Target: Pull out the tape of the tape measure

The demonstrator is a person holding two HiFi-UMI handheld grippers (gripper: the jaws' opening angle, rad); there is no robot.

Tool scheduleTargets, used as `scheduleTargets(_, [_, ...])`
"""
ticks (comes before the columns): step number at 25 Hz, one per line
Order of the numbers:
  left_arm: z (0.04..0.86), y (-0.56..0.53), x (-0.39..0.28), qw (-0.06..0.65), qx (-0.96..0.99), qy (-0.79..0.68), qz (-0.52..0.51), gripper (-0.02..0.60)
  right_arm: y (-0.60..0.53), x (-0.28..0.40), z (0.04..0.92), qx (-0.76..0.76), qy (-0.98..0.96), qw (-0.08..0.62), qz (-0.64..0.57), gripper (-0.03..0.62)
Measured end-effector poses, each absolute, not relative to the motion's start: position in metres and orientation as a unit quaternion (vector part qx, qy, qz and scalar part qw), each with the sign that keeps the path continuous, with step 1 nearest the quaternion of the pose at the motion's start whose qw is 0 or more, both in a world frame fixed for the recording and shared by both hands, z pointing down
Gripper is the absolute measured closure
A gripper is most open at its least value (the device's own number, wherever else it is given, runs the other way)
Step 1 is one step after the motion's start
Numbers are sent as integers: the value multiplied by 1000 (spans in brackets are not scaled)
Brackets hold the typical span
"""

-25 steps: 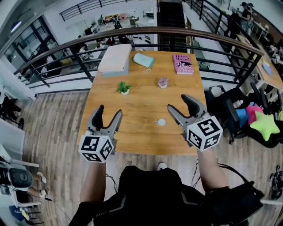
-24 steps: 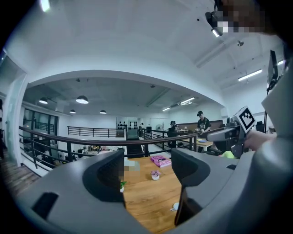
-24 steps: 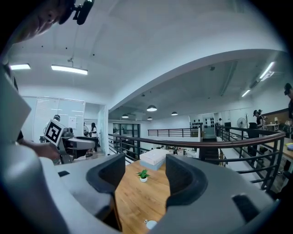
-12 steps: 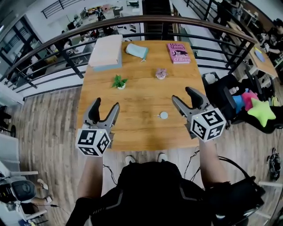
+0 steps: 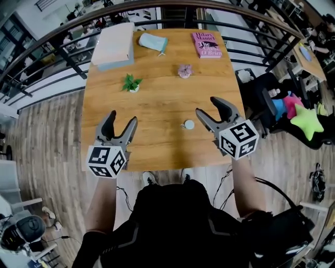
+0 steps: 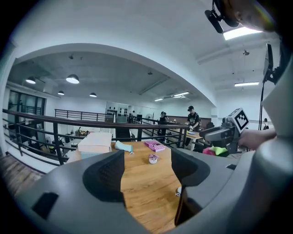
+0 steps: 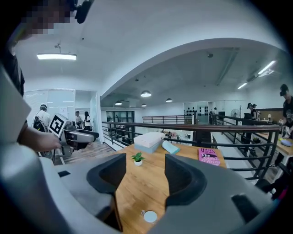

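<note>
At left, left gripper (image 5: 121, 119) over the near edge of the wooden table (image 5: 157, 99), jaws spread wide, nothing between. Farther back, flat box (image 5: 112, 44), small potted plant (image 5: 131, 82), blue pouch (image 5: 153, 41), pink ornament (image 5: 185, 70). Near centre, small round white tape measure (image 5: 189, 124) flat on the tabletop, untouched, tape not drawn, just left of the right gripper (image 5: 208, 107). Jaws there wide apart, just narrowed slightly, empty. At far right corner, pink book (image 5: 205, 44).

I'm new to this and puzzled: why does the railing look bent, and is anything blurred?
Head view: wide lens bows the railing; table sharp. Left gripper view: dark rounded corners, left gripper close and soft. Right gripper view: same bowing, bright ceiling light.
</note>
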State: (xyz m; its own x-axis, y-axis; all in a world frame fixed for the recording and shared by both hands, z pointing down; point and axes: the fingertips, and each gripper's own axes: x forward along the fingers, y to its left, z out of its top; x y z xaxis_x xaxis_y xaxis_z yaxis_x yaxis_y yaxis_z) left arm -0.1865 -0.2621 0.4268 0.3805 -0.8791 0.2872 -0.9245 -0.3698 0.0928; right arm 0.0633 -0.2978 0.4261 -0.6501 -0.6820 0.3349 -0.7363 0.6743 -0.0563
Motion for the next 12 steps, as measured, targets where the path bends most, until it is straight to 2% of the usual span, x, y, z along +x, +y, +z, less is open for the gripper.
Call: scheduleTargets(12, [529, -255, -148, 199, 810, -531, 151, 247, -304, 73, 534, 331, -910, 211, 132, 321])
